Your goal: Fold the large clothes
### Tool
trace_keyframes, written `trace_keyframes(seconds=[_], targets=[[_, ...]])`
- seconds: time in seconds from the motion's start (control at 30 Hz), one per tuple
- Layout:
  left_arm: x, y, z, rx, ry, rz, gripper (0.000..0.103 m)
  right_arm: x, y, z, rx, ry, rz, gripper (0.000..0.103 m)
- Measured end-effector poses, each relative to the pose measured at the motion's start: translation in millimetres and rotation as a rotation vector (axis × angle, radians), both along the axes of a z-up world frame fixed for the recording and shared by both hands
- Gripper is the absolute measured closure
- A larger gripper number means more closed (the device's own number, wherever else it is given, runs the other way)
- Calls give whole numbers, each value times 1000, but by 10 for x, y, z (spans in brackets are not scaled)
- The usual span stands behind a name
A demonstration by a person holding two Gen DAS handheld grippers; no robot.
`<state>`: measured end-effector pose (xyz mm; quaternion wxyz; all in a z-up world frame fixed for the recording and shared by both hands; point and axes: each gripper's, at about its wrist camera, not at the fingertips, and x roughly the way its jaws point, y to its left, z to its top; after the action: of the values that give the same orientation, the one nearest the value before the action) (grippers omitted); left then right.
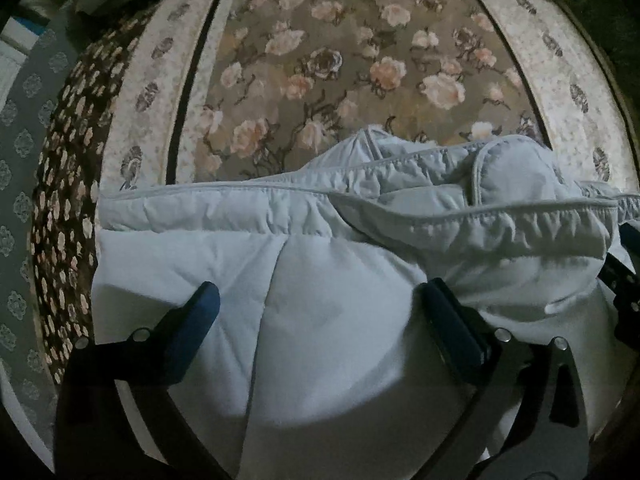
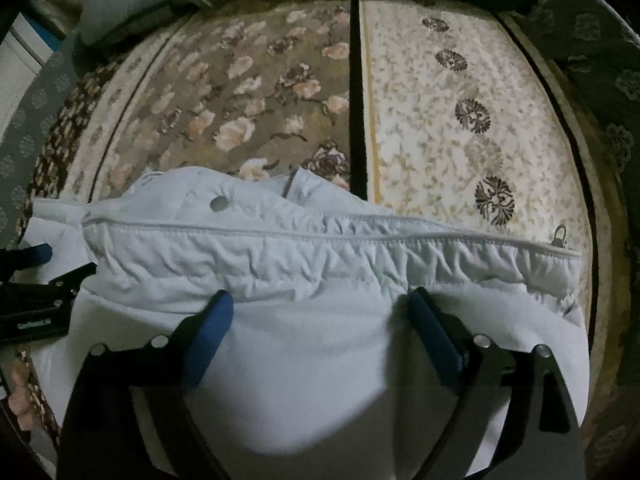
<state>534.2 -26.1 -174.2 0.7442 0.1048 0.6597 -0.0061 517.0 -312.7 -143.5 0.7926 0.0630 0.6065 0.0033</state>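
a: left wrist view first. the left tongs [image 1: 320,300] are spread wide, blue pads either side of the pale blue padded jacket [image 1: 320,272], nothing pinched. the garment sits right under and ahead of them, filling the lower half of the frame, lying on a floral carpet [image 1: 340,60].

b: which way does it run?

a: long axis goes left to right across the frame. there's a gathered, piped hem band [image 1: 500,220] running along the upper edge of the bundle, with another flap bunched up behind it toward upper right. a bit of the other tool peeks in at the right edge.

b: and the right wrist view?

a: same story. right tongs [image 2: 320,308] also splayed, tips just short of that ruched band [image 2: 340,252], not gripping anything as far as i can see. jacket spans nearly the whole width in the lower half, a snap button [image 2: 218,203] shows upper left of it and a zip pull [image 2: 559,236] at its right end. left tool is at the left edge of the frame.

b: so who's nearer?

a: i'd call it even, each covers its own half of the band. the fabric looks puffy, quilted, creased and slippery, so i'd guess a shallow pinch could slide off.
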Motion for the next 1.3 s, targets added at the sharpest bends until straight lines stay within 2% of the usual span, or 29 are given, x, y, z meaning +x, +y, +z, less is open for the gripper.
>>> trace_keyframes(seconds=[0.43, 0.6, 0.73, 0.8, 0.87, 0.93, 1.07, 1.13, 1.2, 1.3], targets=[[220, -50, -214, 35, 98, -19, 3, 201, -7, -200, 1, 98, 10, 11], [292, -50, -300, 40, 116, -4, 3, 247, 13, -267, -14, 98, -9, 10], [355, -51, -366, 48, 120, 21, 3, 208, 25, -232, -26, 64, -32, 10], [313, -58, -247, 39, 84, 21, 3, 130, -16, -132, 0, 12, -18, 10], [239, -27, -57, 9, 29, 11, 4, 15, -128, 41, 74, -47, -10, 10], [120, 44, 150, 1, -29, -11, 4, -170, -288, 298, 129, -105, -9, 10], [-117, 434, 547, 41, -163, -38, 4, -464, -518, 683, 79, -171, 24, 9], [-195, 707, 628, 4, -176, -4, 4, -558, -700, 703, 89, -152, -16, 9], [-230, 850, 575, -33, -171, 10, 4, -586, -831, 583, 96, -116, -59, 9], [-278, 911, 333, -10, -165, 18, 3, -588, -854, 298, 82, -67, -83, 9]])
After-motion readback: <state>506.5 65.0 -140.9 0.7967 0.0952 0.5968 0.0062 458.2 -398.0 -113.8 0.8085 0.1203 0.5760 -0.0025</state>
